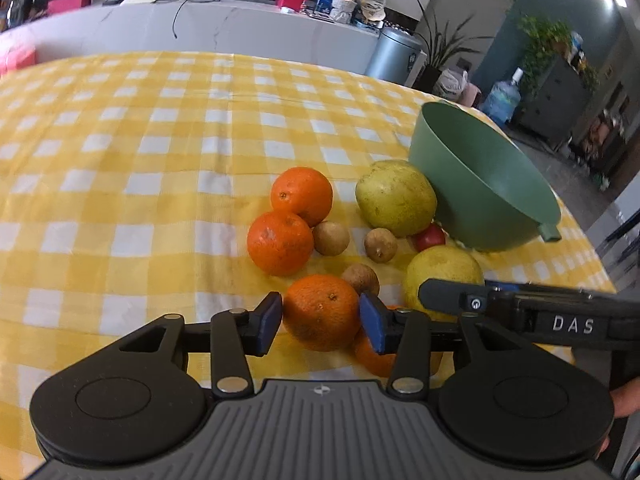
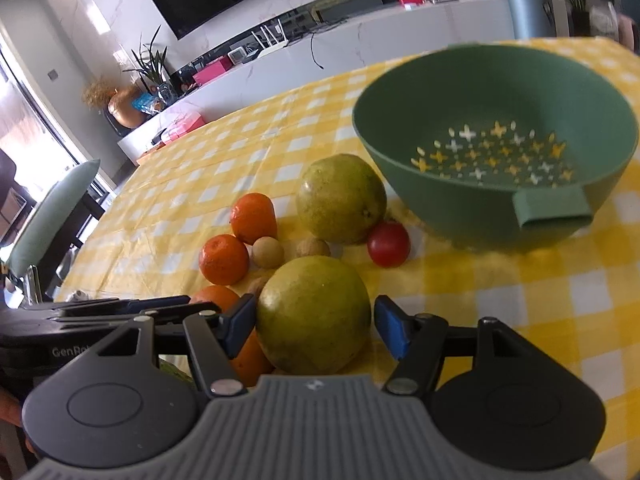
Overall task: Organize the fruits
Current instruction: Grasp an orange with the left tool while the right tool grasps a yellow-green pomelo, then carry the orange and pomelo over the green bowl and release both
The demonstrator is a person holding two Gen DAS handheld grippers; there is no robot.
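- Left gripper (image 1: 321,317) straddled the nearest orange (image 1: 322,312) on the yellow checked tablecloth (image 1: 160,128); both blue pads sat at the fruit's sides, apparently touching, so I read it as pinching the orange, lightly at best.
- Right gripper (image 2: 316,330) bracketed the near yellow-green citrus (image 2: 314,316). Left pad was against the skin; a visible gap remained at the right pad, so jaws were spread, not yet gripping.
- Green perforated colander (image 2: 496,136) stood empty just beyond the fruit pile. No fruit was in it yet.
- Remaining fruit lay clustered between the grippers and the colander: two more oranges (image 1: 302,196), a second yellow-green citrus (image 1: 396,198), small brown longan-like fruits (image 1: 331,238), one small red fruit (image 2: 389,244).
- Risk: round, smooth orange could squirt from a shallow pinch on lifting.
- Risk: the one-sided contact could push the citrus sideways into the small red fruit and roll it off.
- Risk: the grippers worked close together; the right one's body crossed the left wrist view, so they could collide on lifting.
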